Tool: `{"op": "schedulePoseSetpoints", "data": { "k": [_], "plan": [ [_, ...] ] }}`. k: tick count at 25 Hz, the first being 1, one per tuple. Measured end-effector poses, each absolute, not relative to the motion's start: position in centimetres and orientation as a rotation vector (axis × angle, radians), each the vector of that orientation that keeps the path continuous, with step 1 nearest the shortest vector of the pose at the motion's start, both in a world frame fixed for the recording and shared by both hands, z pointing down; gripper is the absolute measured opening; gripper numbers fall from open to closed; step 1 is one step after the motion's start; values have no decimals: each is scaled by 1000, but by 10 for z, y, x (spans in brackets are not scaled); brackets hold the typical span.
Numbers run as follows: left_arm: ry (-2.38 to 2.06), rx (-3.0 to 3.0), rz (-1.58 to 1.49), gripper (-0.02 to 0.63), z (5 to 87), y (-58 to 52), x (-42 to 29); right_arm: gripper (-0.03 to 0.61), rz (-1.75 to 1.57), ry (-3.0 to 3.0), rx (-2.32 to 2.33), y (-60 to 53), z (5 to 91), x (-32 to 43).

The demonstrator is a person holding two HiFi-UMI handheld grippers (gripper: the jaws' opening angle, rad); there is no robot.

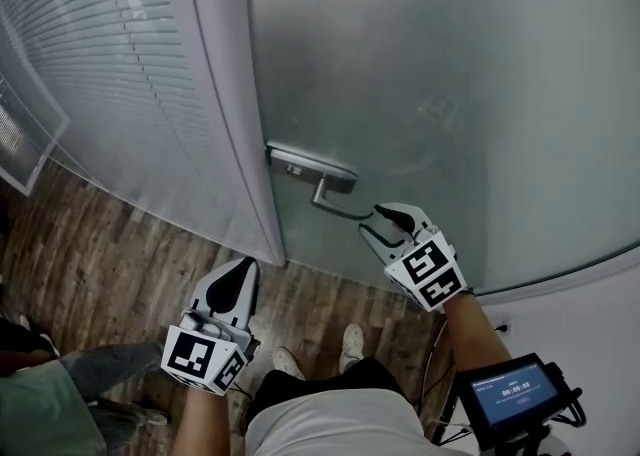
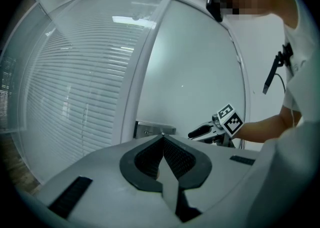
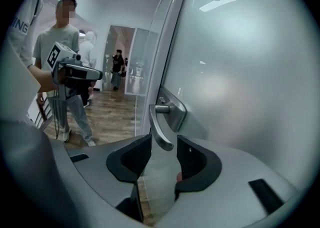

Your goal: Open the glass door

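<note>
The frosted glass door (image 1: 420, 64) fills the upper right of the head view, with a metal lock plate (image 1: 310, 166) and a lever handle (image 1: 335, 206) at its left edge. My right gripper (image 1: 373, 219) is open at the handle's free end. In the right gripper view the handle (image 3: 159, 131) hangs between the two jaws of this gripper (image 3: 164, 144) with a gap on each side. My left gripper (image 1: 246, 264) is shut and empty, low and left of the door, pointing toward the lock plate (image 2: 152, 128). Its closed tips (image 2: 162, 137) meet in the left gripper view.
A white door frame post (image 1: 225, 94) stands left of the door, then a glass panel with blinds (image 1: 110, 64). Wooden floor (image 1: 100, 254) lies below. A small screen device (image 1: 510, 394) sits at my right hip. People (image 3: 62, 72) stand in the corridor beyond the door edge.
</note>
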State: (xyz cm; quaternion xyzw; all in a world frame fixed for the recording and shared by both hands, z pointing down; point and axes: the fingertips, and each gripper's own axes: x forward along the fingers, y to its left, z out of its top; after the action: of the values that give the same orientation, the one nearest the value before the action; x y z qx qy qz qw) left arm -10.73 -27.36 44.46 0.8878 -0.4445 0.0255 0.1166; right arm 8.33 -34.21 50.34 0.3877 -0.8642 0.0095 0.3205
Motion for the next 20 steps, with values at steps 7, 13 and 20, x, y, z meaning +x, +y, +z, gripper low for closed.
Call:
{"op": "schedulePoseSetpoints", "data": {
  "k": [7, 13, 20],
  "plan": [
    [-1308, 2581, 102, 2, 458, -284, -98, 112, 61, -2277, 970, -352, 525, 80],
    [-1313, 2571, 98, 2, 455, -285, -99, 106, 69, -2287, 995, -352, 523, 80],
    [-1356, 2560, 82, 2, 455, -280, -111, 107, 144, -2306, 1005, -350, 552, 68]
  ]
}}
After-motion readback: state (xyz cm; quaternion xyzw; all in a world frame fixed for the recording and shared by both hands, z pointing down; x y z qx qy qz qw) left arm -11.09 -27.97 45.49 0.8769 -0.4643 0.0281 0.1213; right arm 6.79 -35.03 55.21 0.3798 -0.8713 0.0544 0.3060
